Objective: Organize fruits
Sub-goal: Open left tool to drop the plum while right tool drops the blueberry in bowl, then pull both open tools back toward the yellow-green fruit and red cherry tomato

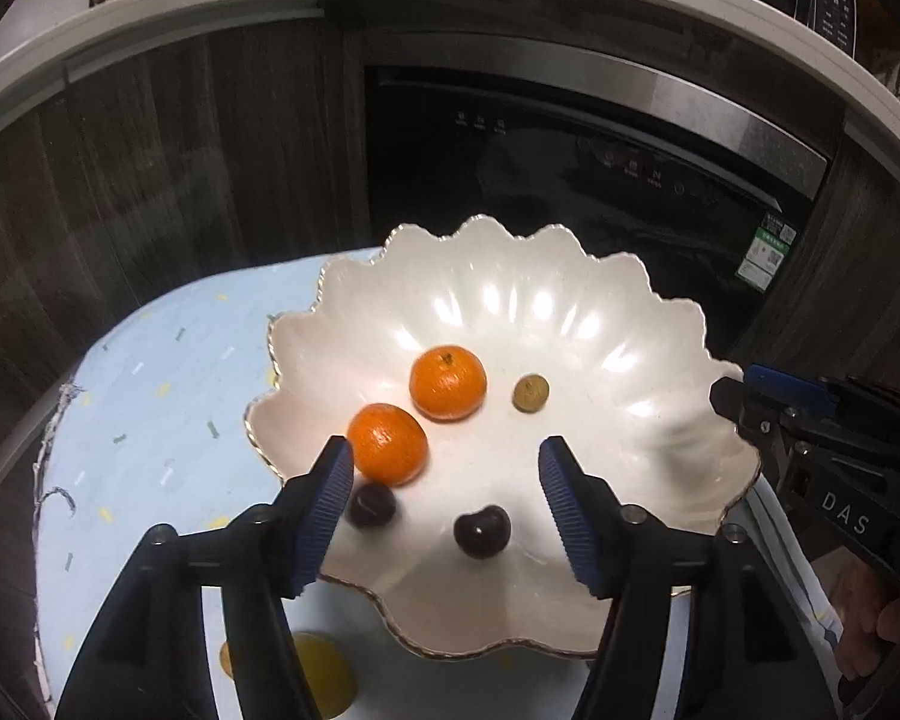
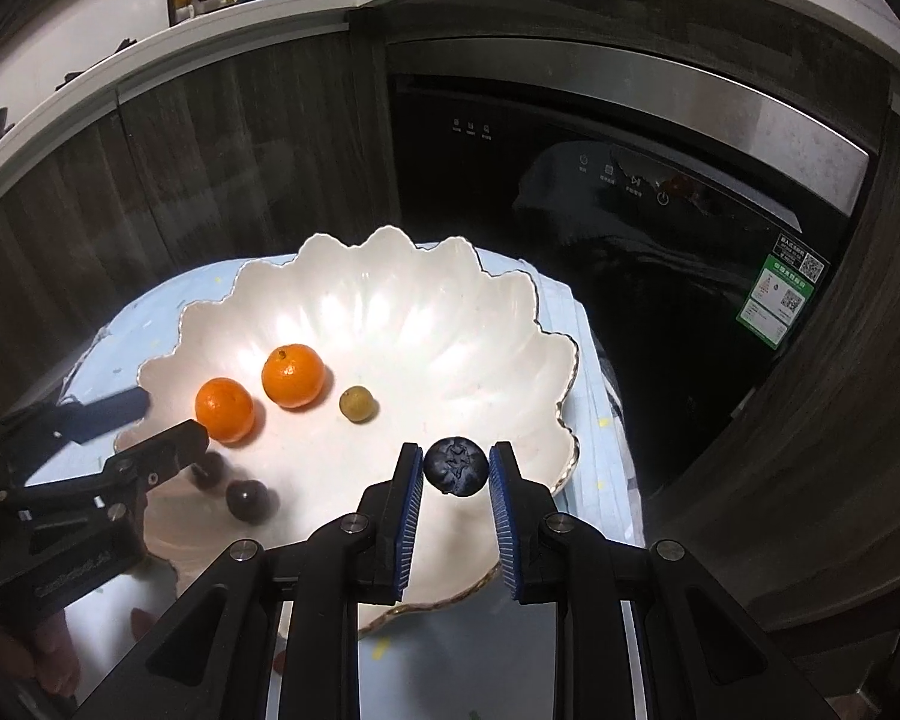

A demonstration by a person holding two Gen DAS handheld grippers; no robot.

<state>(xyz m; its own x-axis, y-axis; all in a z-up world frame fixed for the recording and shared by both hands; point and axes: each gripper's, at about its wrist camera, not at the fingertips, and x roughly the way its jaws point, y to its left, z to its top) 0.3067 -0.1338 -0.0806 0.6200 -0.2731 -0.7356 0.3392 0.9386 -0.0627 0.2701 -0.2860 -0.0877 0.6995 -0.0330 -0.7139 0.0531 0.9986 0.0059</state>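
- While your left gripper (image 1: 444, 450) hangs over the near left part of the scalloped white bowl (image 1: 570, 300), its blue pads are spread wide with nothing pinched between them.
- Seen past those pads, a dark cherry (image 1: 482, 531) lies on the bowl's floor. A second cherry (image 1: 371, 504) lies just left of it, partly hidden by your left finger.
- Just beyond that finger's tip sits the near mandarin (image 1: 387, 444). The far mandarin (image 1: 448, 383) is close behind it to the right, and I cannot tell whether the two touch.
- A small brownish-green fruit (image 1: 531, 393) sits alone to the right of the far mandarin, apart from it.
- Your right gripper (image 2: 456, 450) is over the near right part of the bowl, its jaws only slightly parted.
- The blueberry (image 2: 456, 467) sits right between the tips of its pads, its crown facing the camera. A thin dark sliver shows on each side, so the pads look just off the berry rather than squeezing it.
- You cannot tell from the right wrist view whether the blueberry rests on the bowl.
- The bowl stands on a light blue speckled cloth (image 1: 150, 420).
- A yellow round thing (image 1: 324, 678) lies on the cloth at the near edge, mostly hidden under your left gripper.
- Behind the bowl stands a black appliance (image 1: 570, 180) set into dark wood cabinets, with a pale countertop (image 1: 210, 6) above.
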